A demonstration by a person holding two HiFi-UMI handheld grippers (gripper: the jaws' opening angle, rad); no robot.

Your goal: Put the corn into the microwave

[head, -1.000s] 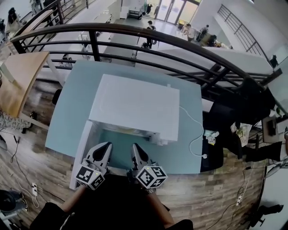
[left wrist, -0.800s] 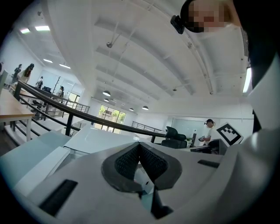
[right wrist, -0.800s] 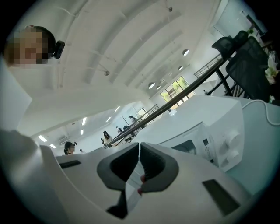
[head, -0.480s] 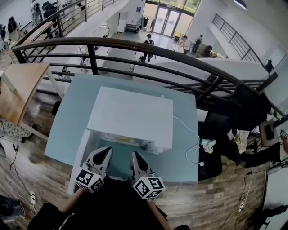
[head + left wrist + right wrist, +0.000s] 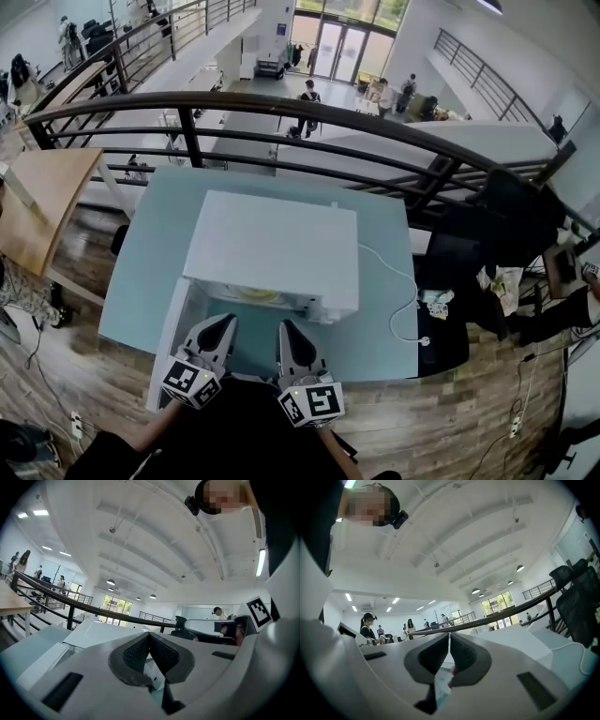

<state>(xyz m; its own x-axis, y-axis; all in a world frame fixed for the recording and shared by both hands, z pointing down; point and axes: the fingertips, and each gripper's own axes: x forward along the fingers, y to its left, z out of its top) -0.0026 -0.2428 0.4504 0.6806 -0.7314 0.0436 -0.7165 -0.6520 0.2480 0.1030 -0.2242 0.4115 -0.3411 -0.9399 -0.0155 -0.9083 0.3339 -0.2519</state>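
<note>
Head view: open microwave point(image 5: 272, 239), door point(image 5: 169, 323) swung left; yellowish patch point(image 5: 255, 294) inside, probably the corn, unconfirmed. Left gripper point(image 5: 225, 322), right gripper point(image 5: 286, 328) low before the opening.
Left gripper view: jaws pressed together, empty.
Right gripper view: same.
Probably door next: push flat, slowly.

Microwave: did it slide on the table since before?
No. The microwave sits the same way against the left and back edges of the blue table. The whole picture shifted only because the head camera moved.
</note>
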